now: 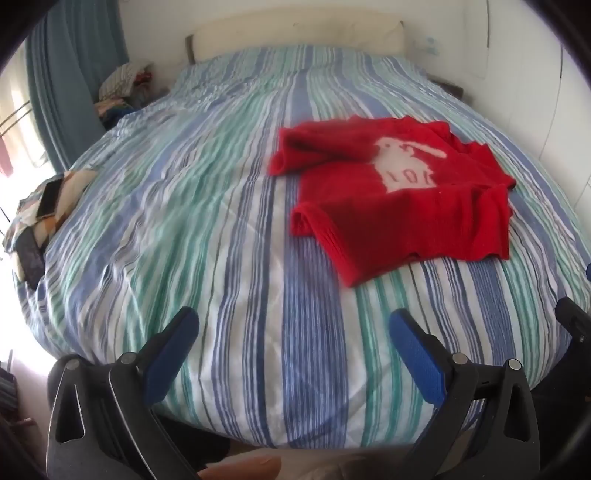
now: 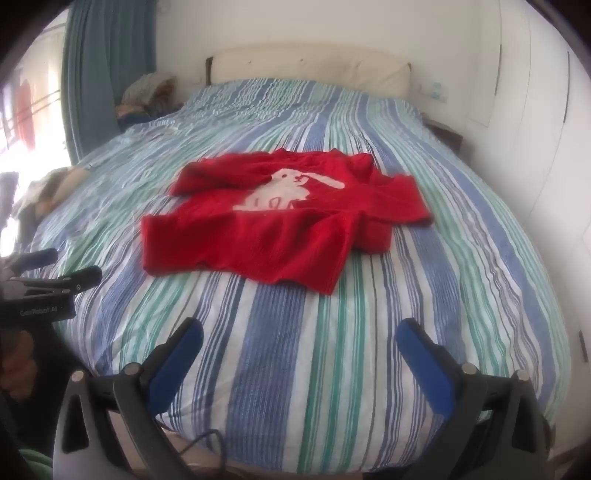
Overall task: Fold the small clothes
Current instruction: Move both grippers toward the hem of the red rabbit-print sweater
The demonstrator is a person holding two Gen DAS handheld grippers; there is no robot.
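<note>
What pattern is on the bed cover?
Lengthwise stripes in blue, teal-green and white on the bed cover; clearest in the right wrist view.

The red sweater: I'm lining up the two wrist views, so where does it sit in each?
Left wrist view: red sweater right of centre on the striped bedspread.
Right wrist view: red sweater near centre, slightly left.
Shared landmark: the cream headboard at the bed's far end.

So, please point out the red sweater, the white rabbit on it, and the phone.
red sweater [image 2: 258, 251]: right wrist view, on the plain lower front.
white rabbit [image 2: 280, 192]: right wrist view, on its body.
phone [image 1: 50, 199]: left wrist view, on its screen.
</note>
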